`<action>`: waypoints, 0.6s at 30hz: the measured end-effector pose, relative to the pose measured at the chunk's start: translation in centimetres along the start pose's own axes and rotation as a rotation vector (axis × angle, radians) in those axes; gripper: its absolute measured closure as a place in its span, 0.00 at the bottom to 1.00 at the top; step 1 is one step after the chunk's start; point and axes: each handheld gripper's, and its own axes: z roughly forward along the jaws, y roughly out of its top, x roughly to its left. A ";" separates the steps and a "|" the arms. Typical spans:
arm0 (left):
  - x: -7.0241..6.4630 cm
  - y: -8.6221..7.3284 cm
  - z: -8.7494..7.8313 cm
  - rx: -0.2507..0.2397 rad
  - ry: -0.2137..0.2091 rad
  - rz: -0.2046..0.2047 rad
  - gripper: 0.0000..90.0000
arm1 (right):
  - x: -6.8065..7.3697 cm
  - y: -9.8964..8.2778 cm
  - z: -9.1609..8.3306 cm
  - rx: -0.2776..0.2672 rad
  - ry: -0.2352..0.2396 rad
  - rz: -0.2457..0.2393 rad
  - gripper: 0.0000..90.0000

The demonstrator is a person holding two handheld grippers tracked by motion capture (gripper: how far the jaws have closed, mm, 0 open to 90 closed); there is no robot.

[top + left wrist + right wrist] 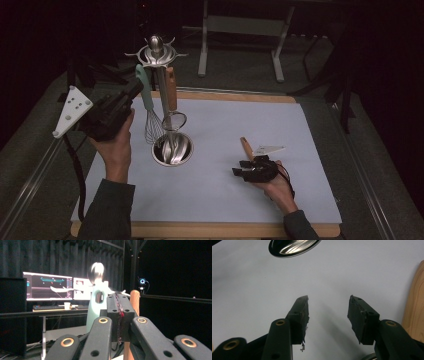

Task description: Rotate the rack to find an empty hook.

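Note:
A chrome utensil stand [161, 75] rises from a round base [172, 150] on the white mat. A whisk with a teal handle [144, 87] and a wooden-handled utensil [171, 89] hang from its top hooks. My left gripper [135, 87] is held up beside the teal handle [96, 307], its jaws pressed together with nothing between them. My right gripper [240, 167] rests low over the mat, open and holding nothing [328, 315]. Another wooden handle [246, 147] lies on the mat just beyond it and appears at the right edge [415, 302] of the right gripper view.
The white mat [300, 130] covers a wooden board on the table. The stand's base [294, 246] lies ahead of the right gripper. Behind the table stand monitors [47, 286] and a desk in a dark room, and a metal frame [240, 30].

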 end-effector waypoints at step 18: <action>1.2 1.1 0.6 0.022 0.053 0.011 0.99 | -0.1 -0.4 0.0 0.003 -0.022 -0.002 0.56</action>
